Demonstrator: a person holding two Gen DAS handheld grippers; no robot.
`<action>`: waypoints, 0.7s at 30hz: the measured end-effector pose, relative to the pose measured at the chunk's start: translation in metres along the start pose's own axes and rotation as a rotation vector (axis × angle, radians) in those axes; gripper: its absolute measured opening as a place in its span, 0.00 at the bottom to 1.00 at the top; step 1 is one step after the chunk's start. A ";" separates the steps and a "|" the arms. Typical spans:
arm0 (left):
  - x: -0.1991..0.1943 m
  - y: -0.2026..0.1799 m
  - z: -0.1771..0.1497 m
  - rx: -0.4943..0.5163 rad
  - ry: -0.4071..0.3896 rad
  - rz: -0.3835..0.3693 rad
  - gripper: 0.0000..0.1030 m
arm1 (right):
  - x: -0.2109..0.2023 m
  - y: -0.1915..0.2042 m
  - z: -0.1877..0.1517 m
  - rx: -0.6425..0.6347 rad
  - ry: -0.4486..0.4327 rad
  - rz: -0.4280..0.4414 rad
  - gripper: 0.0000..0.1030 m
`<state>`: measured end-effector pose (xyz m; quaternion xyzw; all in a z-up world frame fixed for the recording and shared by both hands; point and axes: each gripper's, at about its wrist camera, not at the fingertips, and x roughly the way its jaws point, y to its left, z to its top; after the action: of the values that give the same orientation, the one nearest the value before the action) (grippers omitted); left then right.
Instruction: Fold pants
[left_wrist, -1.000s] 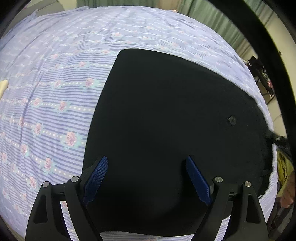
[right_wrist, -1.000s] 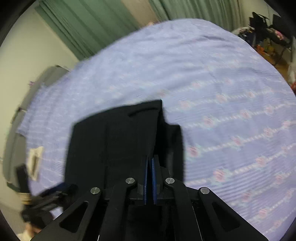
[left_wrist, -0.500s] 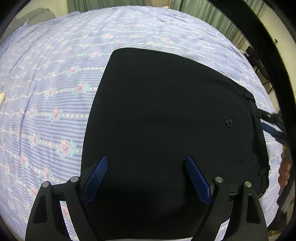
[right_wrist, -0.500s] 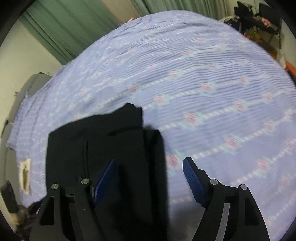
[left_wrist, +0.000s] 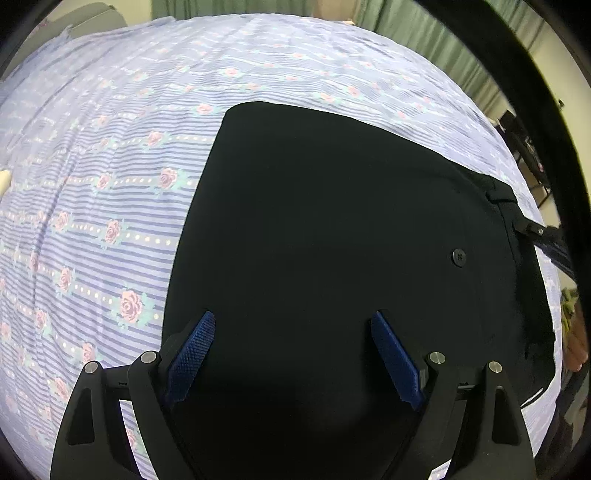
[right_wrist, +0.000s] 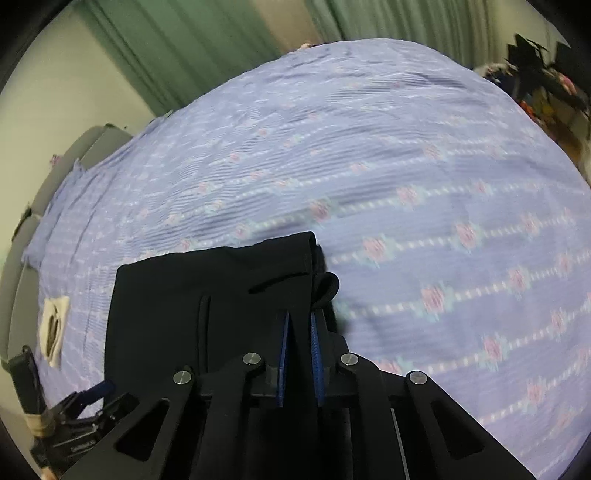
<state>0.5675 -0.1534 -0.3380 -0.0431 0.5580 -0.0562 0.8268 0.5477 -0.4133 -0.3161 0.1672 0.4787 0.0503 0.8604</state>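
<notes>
The black pants (left_wrist: 332, 229) lie folded in a flat block on the purple floral bedsheet (left_wrist: 110, 166). A small button (left_wrist: 458, 255) shows near their right edge. My left gripper (left_wrist: 291, 354) is open, hovering over the near part of the pants with nothing between its blue pads. In the right wrist view the pants (right_wrist: 207, 295) sit at lower left. My right gripper (right_wrist: 298, 347) is shut on the pants' right edge, a fold of black cloth pinched between the pads. The left gripper also shows there at bottom left (right_wrist: 85, 402).
The bedsheet (right_wrist: 406, 184) stretches far beyond the pants. A small white cloth item (right_wrist: 53, 326) lies on the bed at left. Green curtains (right_wrist: 221, 44) hang behind the bed. Cluttered furniture (right_wrist: 535, 70) stands at the far right.
My right gripper opened half a second ago and has now shut again on the pants' right edge. My left gripper stayed open over the pants, shifting only slightly.
</notes>
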 end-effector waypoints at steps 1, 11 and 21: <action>0.001 0.001 0.001 -0.005 -0.001 0.002 0.84 | 0.005 -0.001 0.004 -0.006 -0.001 -0.005 0.11; -0.005 -0.001 0.002 0.043 -0.010 0.059 0.84 | 0.007 -0.018 -0.001 -0.007 0.019 -0.202 0.51; -0.064 0.025 -0.028 0.054 -0.130 0.117 0.87 | -0.089 0.008 -0.081 0.025 -0.086 -0.146 0.73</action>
<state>0.5190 -0.1196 -0.2930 0.0083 0.5029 -0.0197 0.8641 0.4321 -0.4087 -0.2808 0.1445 0.4529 -0.0255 0.8794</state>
